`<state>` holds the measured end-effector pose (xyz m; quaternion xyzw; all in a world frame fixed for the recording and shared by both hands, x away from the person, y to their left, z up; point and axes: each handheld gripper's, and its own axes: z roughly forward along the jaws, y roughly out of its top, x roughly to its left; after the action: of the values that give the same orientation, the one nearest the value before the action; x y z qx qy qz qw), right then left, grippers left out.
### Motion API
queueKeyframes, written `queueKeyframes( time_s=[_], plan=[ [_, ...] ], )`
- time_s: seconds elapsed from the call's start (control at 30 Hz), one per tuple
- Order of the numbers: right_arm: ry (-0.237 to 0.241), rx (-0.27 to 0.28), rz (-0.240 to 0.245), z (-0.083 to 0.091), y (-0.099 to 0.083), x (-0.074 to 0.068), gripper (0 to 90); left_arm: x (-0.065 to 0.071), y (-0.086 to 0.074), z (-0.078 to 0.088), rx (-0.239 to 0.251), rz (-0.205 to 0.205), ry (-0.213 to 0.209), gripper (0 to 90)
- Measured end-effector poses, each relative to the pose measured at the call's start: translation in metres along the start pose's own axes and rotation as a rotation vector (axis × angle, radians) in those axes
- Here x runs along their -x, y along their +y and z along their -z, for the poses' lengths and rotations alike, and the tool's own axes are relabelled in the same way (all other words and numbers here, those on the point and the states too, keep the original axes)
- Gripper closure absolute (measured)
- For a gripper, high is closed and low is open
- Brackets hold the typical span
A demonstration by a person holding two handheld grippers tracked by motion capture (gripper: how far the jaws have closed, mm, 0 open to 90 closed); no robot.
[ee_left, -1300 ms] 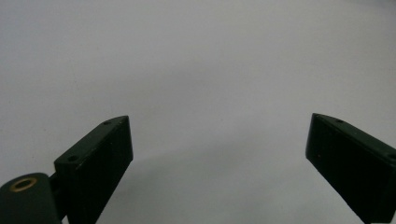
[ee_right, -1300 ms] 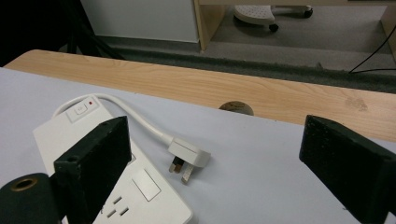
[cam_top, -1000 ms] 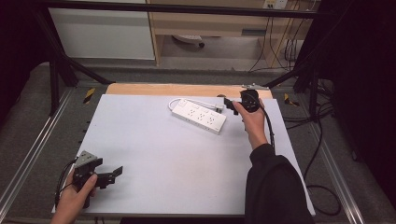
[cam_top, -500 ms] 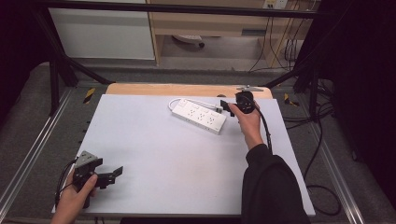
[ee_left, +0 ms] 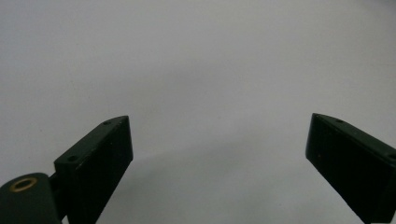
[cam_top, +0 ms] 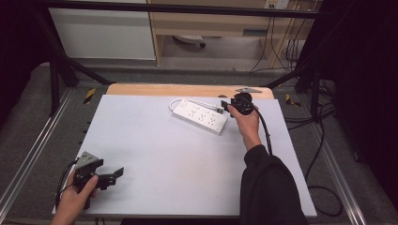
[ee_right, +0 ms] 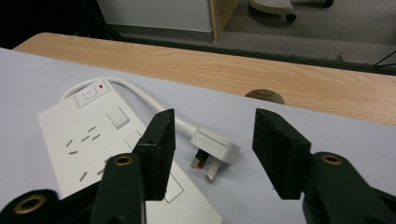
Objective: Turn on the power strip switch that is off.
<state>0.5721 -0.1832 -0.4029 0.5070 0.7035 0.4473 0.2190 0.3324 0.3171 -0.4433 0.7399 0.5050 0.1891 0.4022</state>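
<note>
A white power strip (cam_top: 201, 116) lies at the back of the table, its cable looping round to a white plug (ee_right: 215, 147) that rests on the sheet by the strip's right end. My right gripper (cam_top: 226, 105) hovers just over that plug. In the right gripper view the right gripper (ee_right: 212, 119) has the plug showing between its jaws; they have just been closing, and the pads (ee_right: 161, 140) stand clear of it. At the table's near left corner my left gripper (cam_top: 115, 177) is open wide, and the left gripper (ee_left: 219, 121) has bare sheet between its jaws.
A white sheet (cam_top: 164, 154) covers the table, with a wooden strip (cam_top: 141, 89) along its far edge. Metal frame rails run down both sides. Cables hang off the right side, on the floor beyond the rail.
The right gripper has eased a little toward the plug by the power strip, and its jaws stand closer together. The left hand and gripper have stayed where they were.
</note>
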Motion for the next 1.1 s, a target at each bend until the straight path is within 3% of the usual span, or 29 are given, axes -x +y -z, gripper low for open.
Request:
queueKeyframes(
  time_s=[0.47,1.1],
  plan=[
    [0.032,0.024,-0.004,-0.009,-0.005,-0.007,75.8,0.0,0.0,0.0,0.0,-0.004,0.0,7.3],
    [0.048,0.034,0.004,-0.018,-0.01,-0.015,85.9,0.0,0.0,0.001,0.003,-0.006,-0.001,7.3]
  ],
)
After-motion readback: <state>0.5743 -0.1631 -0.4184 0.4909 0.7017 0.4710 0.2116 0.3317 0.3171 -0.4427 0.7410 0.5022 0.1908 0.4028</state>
